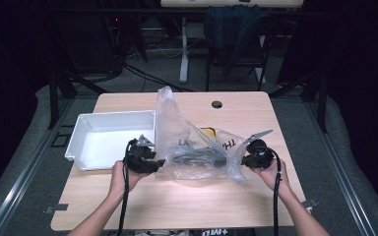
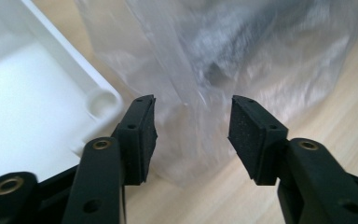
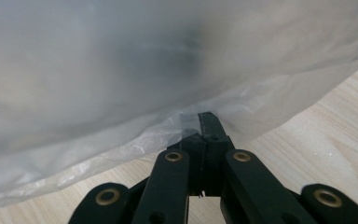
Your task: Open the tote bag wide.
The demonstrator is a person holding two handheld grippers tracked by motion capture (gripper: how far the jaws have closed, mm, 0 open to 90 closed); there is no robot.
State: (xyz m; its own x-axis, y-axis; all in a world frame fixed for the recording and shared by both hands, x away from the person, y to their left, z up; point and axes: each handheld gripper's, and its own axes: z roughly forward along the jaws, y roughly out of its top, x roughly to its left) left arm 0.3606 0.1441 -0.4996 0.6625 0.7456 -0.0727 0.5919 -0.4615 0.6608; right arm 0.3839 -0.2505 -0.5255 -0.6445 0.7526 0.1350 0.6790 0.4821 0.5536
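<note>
A clear plastic bag (image 1: 187,142) lies crumpled on the wooden table, its left part standing up. Inside it I make out a dark bundle (image 1: 197,158) and something yellow (image 1: 207,132). My left gripper (image 1: 160,163) is at the bag's left edge. In the left gripper view this gripper (image 2: 193,126) is open, and the bag (image 2: 242,56) hangs just ahead of the pads (image 2: 142,133) without being pressed. My right gripper (image 1: 243,161) is at the bag's right end. In the right gripper view its jaws (image 3: 207,126) are shut on the bag's rim (image 3: 168,60).
A white tray (image 1: 86,130) stands at the table's left, close beside the left gripper; its corner (image 2: 98,100) shows in the left gripper view. A cable hole (image 1: 217,104) sits near the far edge. Bare wood (image 1: 177,206) lies in front of the bag.
</note>
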